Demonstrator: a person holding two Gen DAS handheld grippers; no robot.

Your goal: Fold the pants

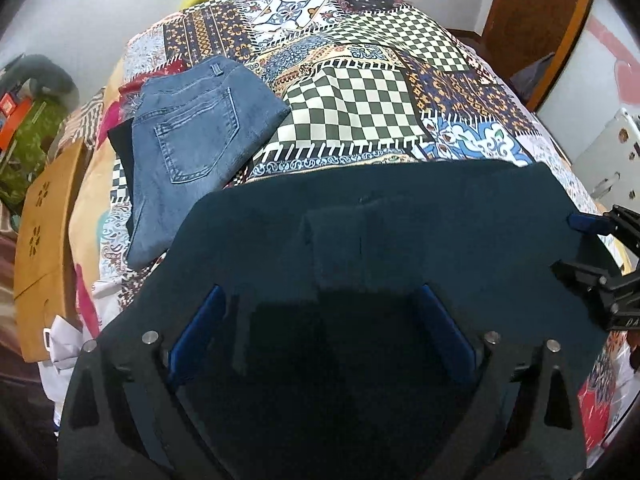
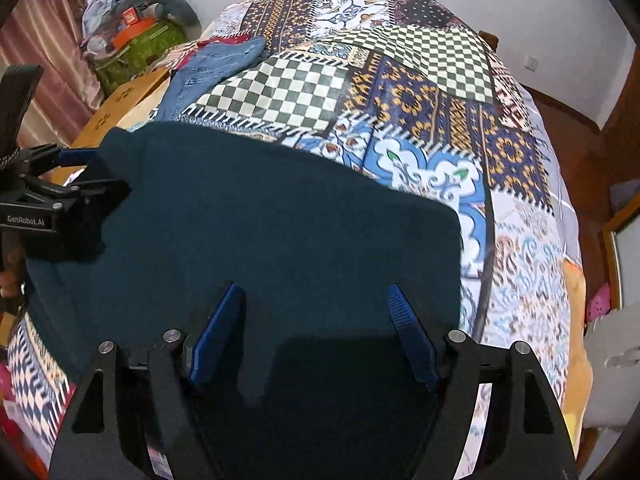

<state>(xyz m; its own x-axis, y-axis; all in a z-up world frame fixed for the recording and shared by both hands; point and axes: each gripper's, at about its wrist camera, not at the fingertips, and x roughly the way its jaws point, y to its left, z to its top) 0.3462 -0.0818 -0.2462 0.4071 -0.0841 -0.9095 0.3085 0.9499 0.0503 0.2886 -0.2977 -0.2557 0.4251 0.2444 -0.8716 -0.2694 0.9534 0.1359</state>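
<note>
Dark teal pants (image 1: 400, 220) lie folded flat on a patchwork bedspread (image 1: 360, 92) near its front edge. My left gripper (image 1: 322, 288) hangs open just above them, its blue pads spread wide with only flat cloth below. My right gripper (image 2: 315, 286) is also open over the pants (image 2: 280, 220), towards their right side. In each view the other gripper shows at the cloth's edge: the right one (image 1: 576, 246) at the right rim, the left one (image 2: 104, 172) at the far left corner. Neither pinches any cloth.
Folded blue jeans (image 1: 192, 148) lie on the bed's left, also seen as jeans (image 2: 216, 64) in the right wrist view. A wooden board (image 1: 40, 216) and piled bags (image 2: 136, 48) stand beyond the left edge. A brown door (image 1: 532, 12) is far right.
</note>
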